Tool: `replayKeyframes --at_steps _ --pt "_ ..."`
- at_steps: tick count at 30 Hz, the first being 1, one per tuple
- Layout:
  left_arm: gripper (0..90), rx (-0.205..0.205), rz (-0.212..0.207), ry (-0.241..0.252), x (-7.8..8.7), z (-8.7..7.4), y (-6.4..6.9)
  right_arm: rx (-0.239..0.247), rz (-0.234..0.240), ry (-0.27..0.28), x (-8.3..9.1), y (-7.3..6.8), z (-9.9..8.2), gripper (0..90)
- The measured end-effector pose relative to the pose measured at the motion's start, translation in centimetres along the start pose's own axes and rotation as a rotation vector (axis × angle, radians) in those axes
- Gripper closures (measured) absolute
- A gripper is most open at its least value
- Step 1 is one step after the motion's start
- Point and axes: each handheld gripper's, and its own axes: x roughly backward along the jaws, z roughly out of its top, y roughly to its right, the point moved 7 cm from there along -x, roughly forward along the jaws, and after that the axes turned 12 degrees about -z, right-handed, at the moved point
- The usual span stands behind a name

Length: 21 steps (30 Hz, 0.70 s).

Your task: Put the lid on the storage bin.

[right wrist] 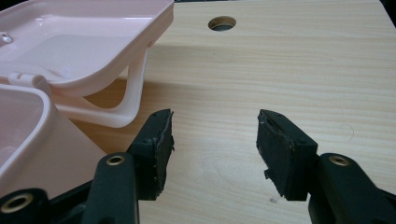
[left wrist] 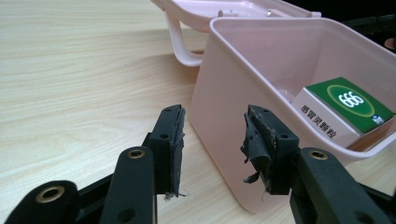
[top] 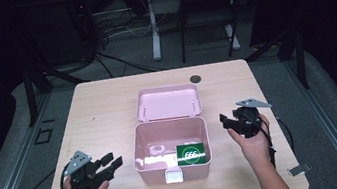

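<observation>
Pink box (top: 171, 144) sits open on the counter (top: 103, 114); green carton (top: 191, 153) inside; left gripper (top: 111, 162) and right gripper (top: 225, 120) flank it, both released.

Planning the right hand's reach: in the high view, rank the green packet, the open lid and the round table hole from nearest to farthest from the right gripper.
1. Green packet, inside the box, to the gripper's left.
2. Open lid, behind the box.
3. Table hole, at the far edge.

a pale pink plastic box (top: 172, 150) sits at the centre of the frame, its hinged lid (top: 168, 102) lying flat and open just above. a green-topped carton marked 666 (top: 191, 153) lies in the box's lower right corner.
</observation>
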Motion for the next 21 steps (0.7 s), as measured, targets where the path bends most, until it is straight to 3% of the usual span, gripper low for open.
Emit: replayKeyframes --at_steps 21 --pt "55.6 -0.001 0.010 -0.029 -0.34 -0.89 -0.26 0.012 0.019 -0.006 0.09 -0.54 -0.05 44.7"
